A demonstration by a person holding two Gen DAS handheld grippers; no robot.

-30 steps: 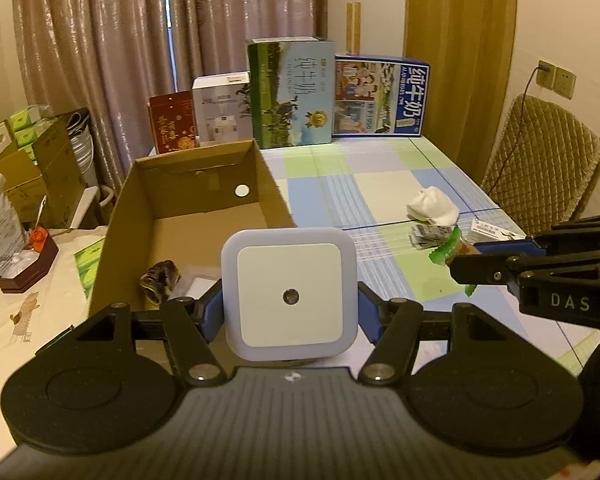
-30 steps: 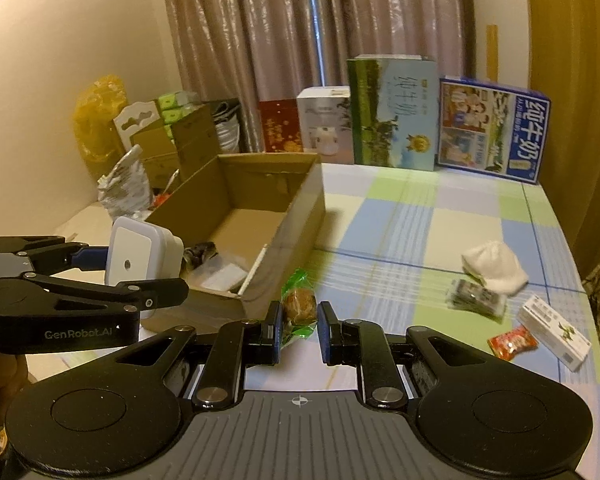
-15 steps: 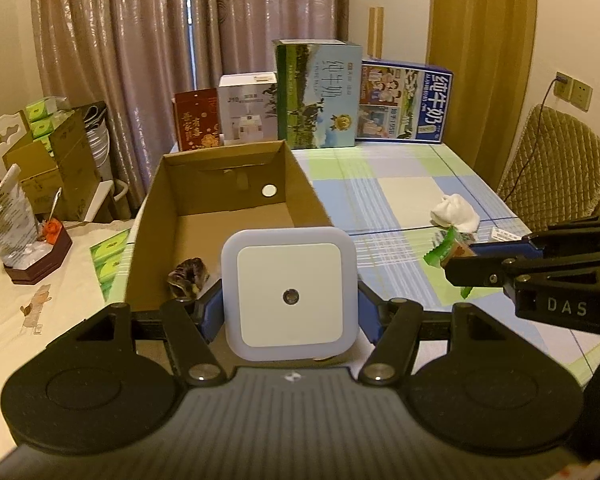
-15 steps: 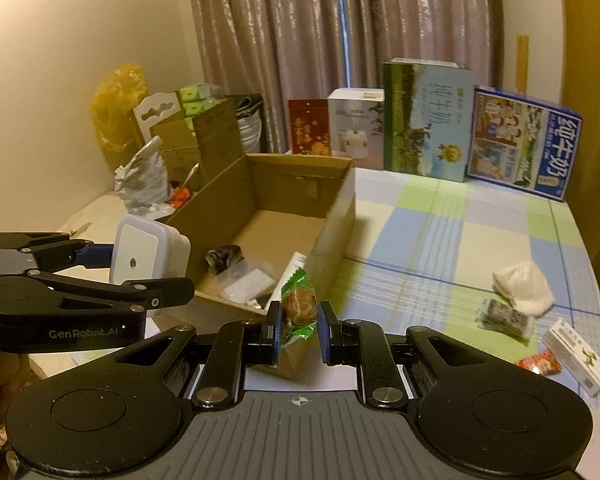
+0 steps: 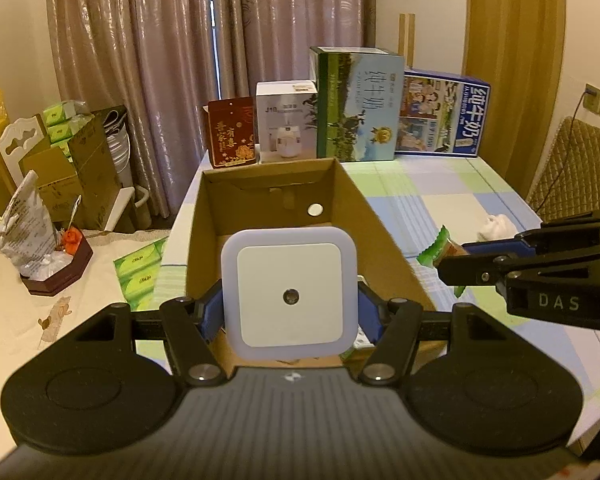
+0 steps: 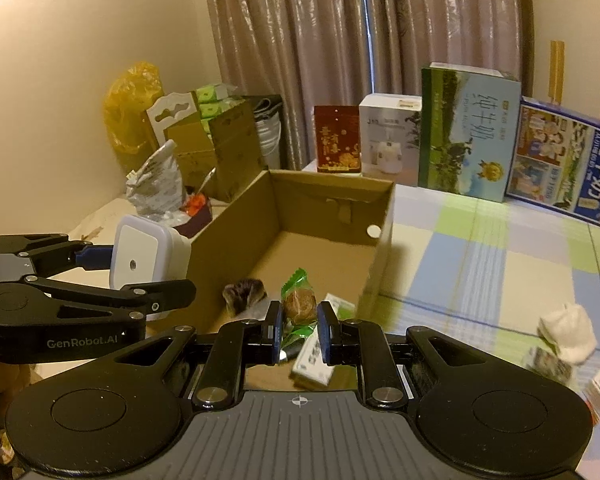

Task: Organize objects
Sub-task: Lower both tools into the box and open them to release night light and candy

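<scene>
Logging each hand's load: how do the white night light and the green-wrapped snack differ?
The night light is a rigid white square filling the left gripper; the green-wrapped snack is small, crinkly, pinched in the right gripper. The light sits outside the cardboard box, the snack above its floor. Both are held aloft.

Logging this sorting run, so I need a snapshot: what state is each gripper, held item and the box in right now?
Left gripper: shut on the night light.
Night light: held upright.
Right gripper: shut on the snack.
Snack: held above the box.
Cardboard box: open-topped, several items inside.
</scene>
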